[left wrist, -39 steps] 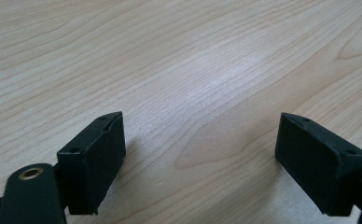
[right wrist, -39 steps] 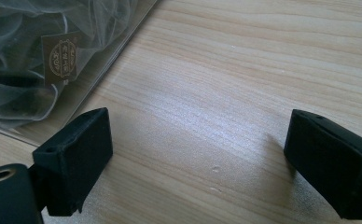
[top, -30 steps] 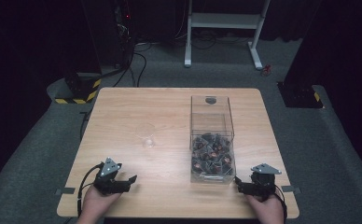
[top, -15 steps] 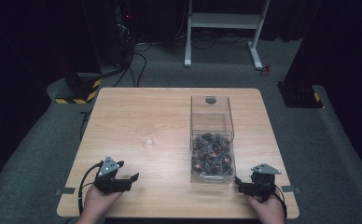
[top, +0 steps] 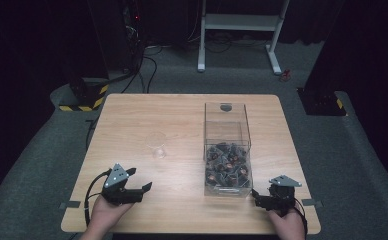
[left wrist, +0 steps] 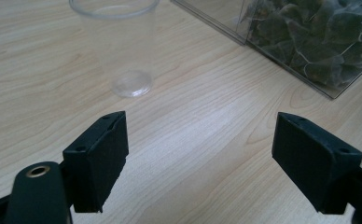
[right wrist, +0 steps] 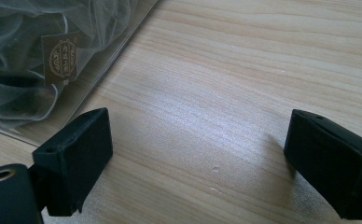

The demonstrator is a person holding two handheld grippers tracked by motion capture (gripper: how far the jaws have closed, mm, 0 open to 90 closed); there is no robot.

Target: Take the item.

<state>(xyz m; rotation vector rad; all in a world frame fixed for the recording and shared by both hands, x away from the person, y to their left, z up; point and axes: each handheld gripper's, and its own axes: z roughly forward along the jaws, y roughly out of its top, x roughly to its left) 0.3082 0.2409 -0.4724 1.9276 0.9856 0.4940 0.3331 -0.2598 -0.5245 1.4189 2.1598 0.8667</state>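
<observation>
A clear plastic box (top: 227, 150) stands right of the table's middle, its near half filled with dark mesh tea bags (top: 227, 167). The tea bags (left wrist: 319, 42) show through its wall in the left gripper view, and one tea bag's brown tag (right wrist: 62, 58) shows in the right gripper view. A clear plastic cup (top: 158, 148) stands upright left of the box; the cup (left wrist: 118, 42) is ahead of my left gripper. My left gripper (top: 144, 189) rests open near the front left edge. My right gripper (top: 256, 196) rests open at the front right, beside the box's near corner. Both are empty.
The wooden table (top: 147, 120) has bare room on its left and far halves. A small dark round thing (top: 226, 107) lies at the box's far end. Beyond the table are a white frame's legs (top: 242, 30), cables and a yellow-black striped base (top: 84, 100).
</observation>
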